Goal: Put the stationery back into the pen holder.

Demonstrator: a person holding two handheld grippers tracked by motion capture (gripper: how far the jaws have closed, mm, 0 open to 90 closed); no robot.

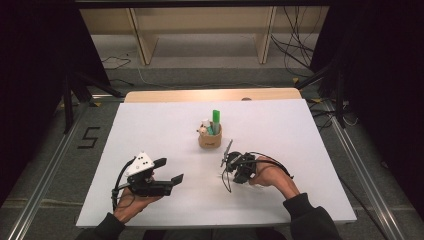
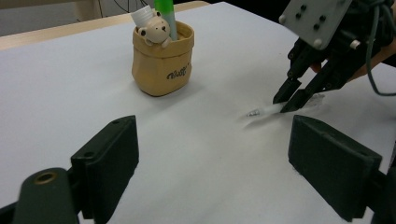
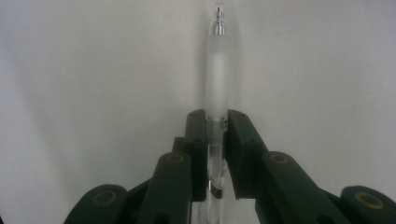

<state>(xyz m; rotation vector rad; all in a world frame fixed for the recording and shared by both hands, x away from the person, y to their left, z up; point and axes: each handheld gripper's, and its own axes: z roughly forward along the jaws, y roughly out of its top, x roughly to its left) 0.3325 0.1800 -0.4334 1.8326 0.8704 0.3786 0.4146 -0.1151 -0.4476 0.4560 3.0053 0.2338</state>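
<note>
One pen (image 3: 216, 88), a clear-barrelled one with a frosted grip and a metal tip, is the piece of work in hand, and the right gripper (image 3: 216, 122) has its two black jaws drawn in narrow on either side of the barrel, the pads touching or all but touching it. In the left gripper view the same pen (image 2: 268, 110) lies low on the white table (image 1: 150, 125), its tip pointing away from the gripper that pinches it, so I judge the grasp made or nearly made and the lift not yet begun.

Seen from above, the right gripper (image 1: 235, 165) sits at about five o'clock from the tan fabric pen pot (image 1: 210, 138), near it but apart. The pot stands upright near the table's middle and already holds a green marker (image 1: 216, 120), a white-capped item and a small bear figure (image 2: 153, 31) clipped at its rim.

The left gripper (image 1: 170, 172) rests at about eight o'clock from the pot, well apart from it, its jaws spread wide with nothing between them.

By my reading, what is done is the approach and the closing on the pen. What is left is raising it, carrying it toward eleven o'clock to the pot's mouth, turning it upright and letting it drop in beside the marker.
</note>
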